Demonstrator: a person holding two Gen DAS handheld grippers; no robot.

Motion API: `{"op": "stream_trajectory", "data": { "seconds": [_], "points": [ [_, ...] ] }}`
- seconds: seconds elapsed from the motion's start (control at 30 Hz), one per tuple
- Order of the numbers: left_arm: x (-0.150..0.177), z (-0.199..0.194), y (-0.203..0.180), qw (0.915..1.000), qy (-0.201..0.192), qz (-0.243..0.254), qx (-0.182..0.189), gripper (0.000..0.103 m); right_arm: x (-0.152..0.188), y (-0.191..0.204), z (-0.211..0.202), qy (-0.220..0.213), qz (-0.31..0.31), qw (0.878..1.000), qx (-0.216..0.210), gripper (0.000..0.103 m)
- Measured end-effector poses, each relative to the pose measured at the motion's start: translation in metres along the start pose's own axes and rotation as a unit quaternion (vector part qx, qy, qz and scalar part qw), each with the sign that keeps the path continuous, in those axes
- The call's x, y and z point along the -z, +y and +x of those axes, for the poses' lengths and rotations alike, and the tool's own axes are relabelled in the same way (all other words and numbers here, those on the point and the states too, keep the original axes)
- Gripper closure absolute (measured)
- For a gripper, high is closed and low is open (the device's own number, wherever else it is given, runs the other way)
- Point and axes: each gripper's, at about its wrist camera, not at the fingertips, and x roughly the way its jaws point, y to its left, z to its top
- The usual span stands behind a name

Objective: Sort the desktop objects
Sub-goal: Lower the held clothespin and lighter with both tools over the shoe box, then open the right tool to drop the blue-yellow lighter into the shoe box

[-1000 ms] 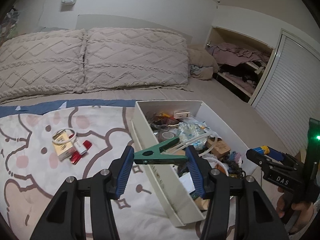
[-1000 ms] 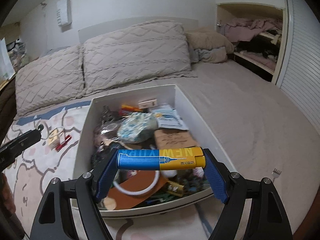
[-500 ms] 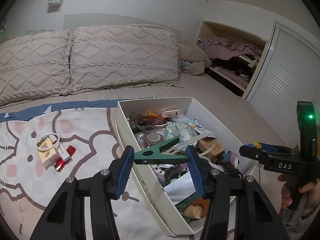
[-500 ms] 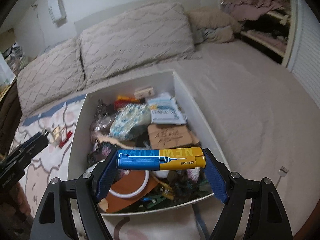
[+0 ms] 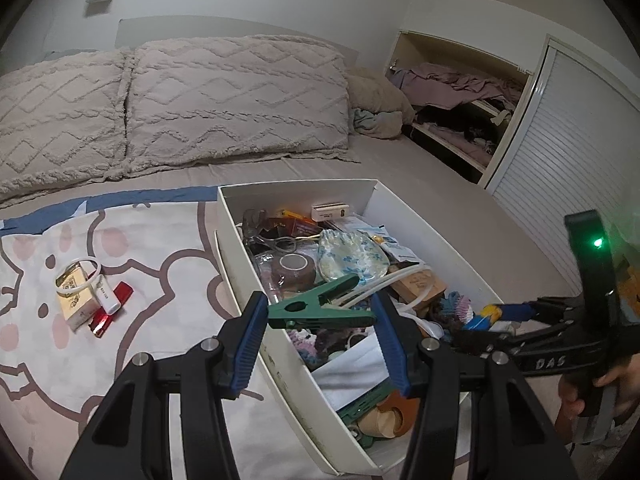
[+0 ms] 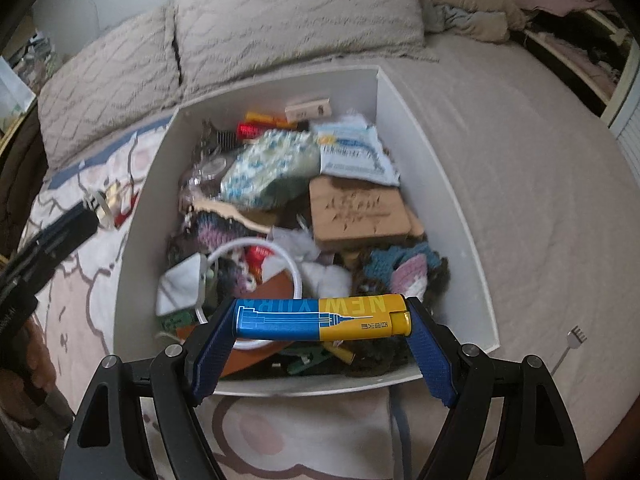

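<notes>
A white box (image 5: 296, 196) full of mixed small items sits on the bed. My left gripper (image 5: 320, 314) is shut on a green clip (image 5: 316, 306), held crosswise above the box's left wall. My right gripper (image 6: 320, 322) is shut on a blue and yellow lighter (image 6: 320, 318), gripped end to end over the near end of the box (image 6: 148, 208). In the left wrist view the right gripper (image 5: 506, 316) reaches in from the right with the lighter (image 5: 490, 314) at its tip. The left gripper (image 6: 68, 224) shows at the left edge of the right wrist view.
On the patterned blanket left of the box lie a cigarette pack (image 5: 74, 292), a white ring (image 5: 78, 276), a white lighter (image 5: 106, 294) and a red lighter (image 5: 110, 310). Pillows (image 5: 236, 96) line the bed's head. A small fork-like piece (image 6: 576, 338) lies right of the box. A hand (image 5: 612, 384) grips the right tool.
The right gripper has tipped downward and come closer over the box, lighter still held. The left gripper drifted slightly toward the box with the green clip.
</notes>
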Motion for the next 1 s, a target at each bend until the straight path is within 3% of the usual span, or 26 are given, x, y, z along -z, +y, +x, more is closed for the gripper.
{"op": "stream_trajectory", "data": {
  "seconds": [0.4,0.57,1.0],
  "points": [
    [-0.006,0.015,-0.004,0.9993,0.019,-0.001,0.032,0.050,0.005,0.005,0.010,0.035,-0.025,0.999,-0.007,0.022],
    [-0.018,0.020,-0.005,0.9994,0.014,0.014,0.028,0.050,0.010,0.010,0.015,0.052,-0.035,0.998,-0.007,0.022],
    [-0.038,0.040,-0.003,0.9986,0.024,0.039,0.025,0.050,0.009,0.006,0.011,0.043,-0.014,0.999,-0.023,0.021]
  ]
}}
